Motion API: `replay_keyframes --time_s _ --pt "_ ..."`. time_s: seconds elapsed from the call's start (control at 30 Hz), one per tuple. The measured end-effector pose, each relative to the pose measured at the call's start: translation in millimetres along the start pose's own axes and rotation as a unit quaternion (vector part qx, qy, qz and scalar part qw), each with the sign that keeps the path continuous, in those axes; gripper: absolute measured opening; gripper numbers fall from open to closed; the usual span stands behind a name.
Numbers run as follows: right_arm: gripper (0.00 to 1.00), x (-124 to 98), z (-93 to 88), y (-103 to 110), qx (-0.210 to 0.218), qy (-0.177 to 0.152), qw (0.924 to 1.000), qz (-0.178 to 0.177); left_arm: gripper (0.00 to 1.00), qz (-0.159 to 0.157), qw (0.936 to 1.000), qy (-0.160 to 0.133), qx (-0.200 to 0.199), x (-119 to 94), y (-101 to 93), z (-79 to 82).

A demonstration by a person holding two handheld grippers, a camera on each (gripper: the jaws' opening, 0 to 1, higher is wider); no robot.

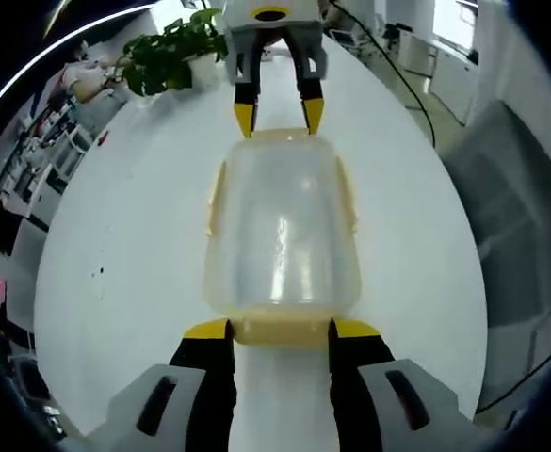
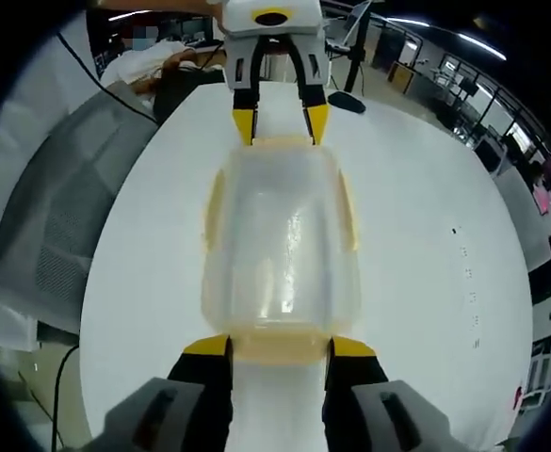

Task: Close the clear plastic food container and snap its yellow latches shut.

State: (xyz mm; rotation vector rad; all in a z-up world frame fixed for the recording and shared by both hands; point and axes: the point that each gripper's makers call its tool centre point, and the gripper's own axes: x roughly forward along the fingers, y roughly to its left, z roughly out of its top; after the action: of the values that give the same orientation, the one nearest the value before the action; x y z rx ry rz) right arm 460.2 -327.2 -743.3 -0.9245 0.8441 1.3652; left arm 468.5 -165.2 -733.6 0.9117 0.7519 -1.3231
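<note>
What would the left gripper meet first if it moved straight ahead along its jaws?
The left gripper would most likely meet the yellow end latch of the clear plastic food container, which sits right between its fingertips. Contact may already exist; depth is unclear. The right gripper faces it beyond.

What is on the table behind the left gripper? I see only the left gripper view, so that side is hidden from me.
Observer: In the right gripper view, a dark flat base with a pole lies on the white table, behind the left gripper.
Operator: Is anybody near that end?
Observer: Yes. A person in a white sleeve is just beyond the table's far edge.
Operator: How do the right gripper's jaws stand?
Observer: The right gripper is open, with one jaw on each side of the yellow end latch of the clear container.
</note>
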Motion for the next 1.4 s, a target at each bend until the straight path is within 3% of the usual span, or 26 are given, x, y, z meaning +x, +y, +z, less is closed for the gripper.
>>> replay_keyframes --time_s 0.83,1.1,1.33,1.4 --pt "0.36 1.5 -2.1 -0.7 0.015 -0.010 0.9997 0.014 0.37 -0.025 0.9995 -0.014 -0.013 7.0 0.4 -1.6" --pt "0.38 1.7 -2.4 -0.1 0.022 -0.015 0.9996 0.012 0.37 -0.014 0.9998 -0.015 0.004 5.2 3.1 -2.5" --pt "0.44 -1.8 -5.0 -0.1 0.038 -0.022 0.9990 0.012 0.39 -0.009 0.9999 -0.005 0.003 0.0 2.8 -13.9" --pt "0.42 -3.7 -7.7 1.4 0.037 -0.019 0.9991 0.012 0.40 -0.002 1.0000 -0.008 0.001 -3.7 3.9 -14.5"
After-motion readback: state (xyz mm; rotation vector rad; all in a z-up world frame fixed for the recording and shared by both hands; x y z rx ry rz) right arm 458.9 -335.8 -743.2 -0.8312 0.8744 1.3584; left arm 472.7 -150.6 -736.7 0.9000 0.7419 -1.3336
